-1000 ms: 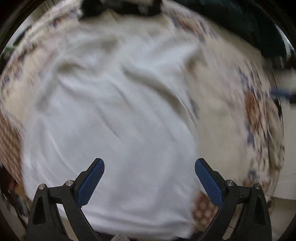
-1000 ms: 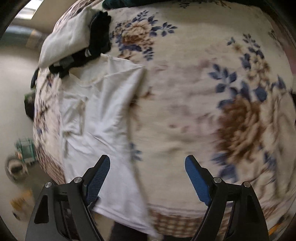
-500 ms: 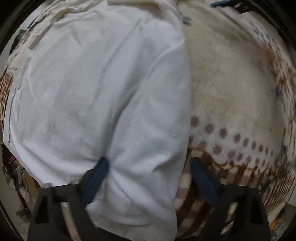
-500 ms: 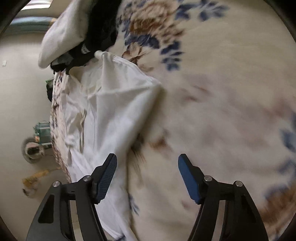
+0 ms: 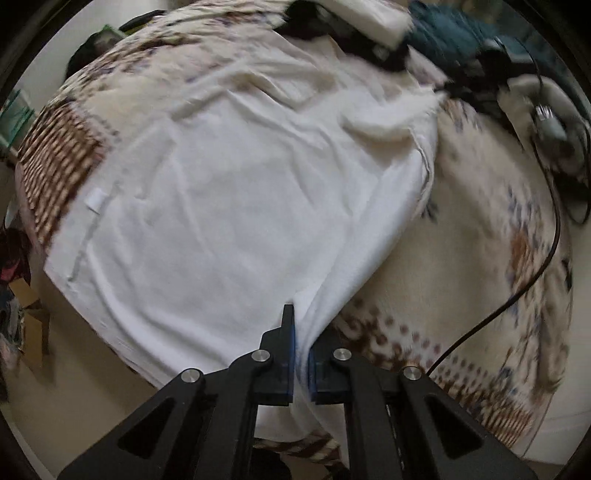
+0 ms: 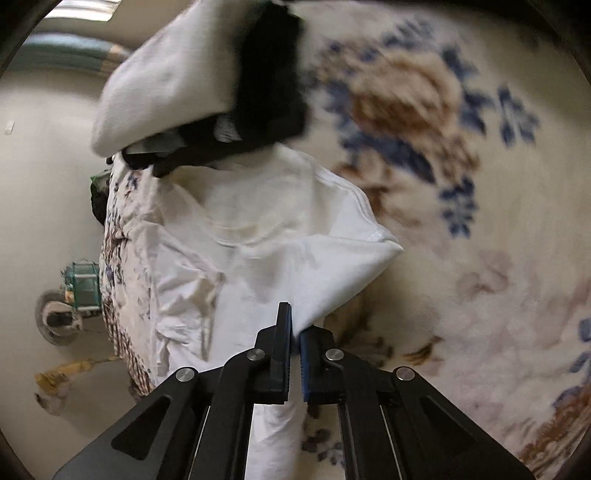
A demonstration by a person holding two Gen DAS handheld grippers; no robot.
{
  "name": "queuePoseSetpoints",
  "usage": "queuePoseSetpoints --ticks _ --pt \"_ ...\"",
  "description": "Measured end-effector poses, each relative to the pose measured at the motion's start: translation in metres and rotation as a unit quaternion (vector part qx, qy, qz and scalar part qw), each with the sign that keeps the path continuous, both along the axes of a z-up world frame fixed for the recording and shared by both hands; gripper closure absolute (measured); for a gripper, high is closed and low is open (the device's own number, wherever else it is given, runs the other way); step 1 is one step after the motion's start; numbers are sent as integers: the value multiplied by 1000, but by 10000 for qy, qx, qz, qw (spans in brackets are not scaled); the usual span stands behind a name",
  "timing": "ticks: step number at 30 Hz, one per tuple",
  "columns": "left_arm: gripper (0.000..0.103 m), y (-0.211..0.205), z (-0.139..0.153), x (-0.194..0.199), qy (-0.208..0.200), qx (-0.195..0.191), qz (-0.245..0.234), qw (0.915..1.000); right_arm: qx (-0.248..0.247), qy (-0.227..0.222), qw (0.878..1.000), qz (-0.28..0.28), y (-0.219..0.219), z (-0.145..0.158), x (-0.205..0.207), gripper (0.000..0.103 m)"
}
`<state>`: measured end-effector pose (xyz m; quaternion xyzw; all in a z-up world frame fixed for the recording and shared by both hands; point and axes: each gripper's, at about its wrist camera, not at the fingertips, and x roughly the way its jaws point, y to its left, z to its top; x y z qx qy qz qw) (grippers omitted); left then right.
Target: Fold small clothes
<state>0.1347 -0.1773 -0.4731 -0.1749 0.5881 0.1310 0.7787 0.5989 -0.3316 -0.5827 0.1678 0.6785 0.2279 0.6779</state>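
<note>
A white T-shirt (image 5: 229, 206) lies spread on a cream floral blanket (image 5: 461, 236). My left gripper (image 5: 301, 325) is shut on the shirt's lower right edge, and the cloth rises in a fold between its blue pads. In the right wrist view the same white T-shirt (image 6: 258, 236) shows its collar end, with one sleeve corner sticking out to the right. My right gripper (image 6: 295, 325) is shut on the shirt's side edge just below that sleeve.
Folded white and black clothes (image 6: 207, 85) are stacked at the blanket's far end, with a dark teal garment (image 5: 450, 33) beside them. A black cable (image 5: 546, 229) runs across the blanket on the right. The bed's left edge drops to a floor with clutter (image 6: 70, 306).
Both grippers went from wide open to shut on the shirt's edge. The left one moved to the hem corner and lifted it. The right one travelled up along the shirt toward the sleeve.
</note>
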Motion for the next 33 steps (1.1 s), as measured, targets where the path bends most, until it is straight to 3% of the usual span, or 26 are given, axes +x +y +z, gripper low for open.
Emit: queuePoseSetpoints --ticks 3,8,13,19,27,30,31,33 --pt "100 42 11 -2 -103 -107 249 9996 -147 -145 9996 187 32 23 6 99" --pt "100 103 3 -3 -112 -217 514 9984 -446 -310 9976 435 119 40 19 99" --pt "100 172 -15 9 3 -375 696 9969 -887 -473 9926 676 221 33 28 99" --pt "100 232 -44 13 165 -465 787 9957 -1488 -662 9816 995 308 6 30 100" --pt "91 289 -78 -11 456 -1020 1077 9879 -1841 -564 9757 1047 351 -21 27 99" --pt "78 313 -78 -31 492 -1000 1336 9848 -1751 -415 9781 1043 353 -24 27 96" --pt "69 323 -77 -39 501 -1021 1473 9825 -1679 -375 9792 1079 353 -24 26 91" --pt "68 342 -74 -55 523 -993 1722 9787 -1504 -235 9820 1121 349 -22 24 72"
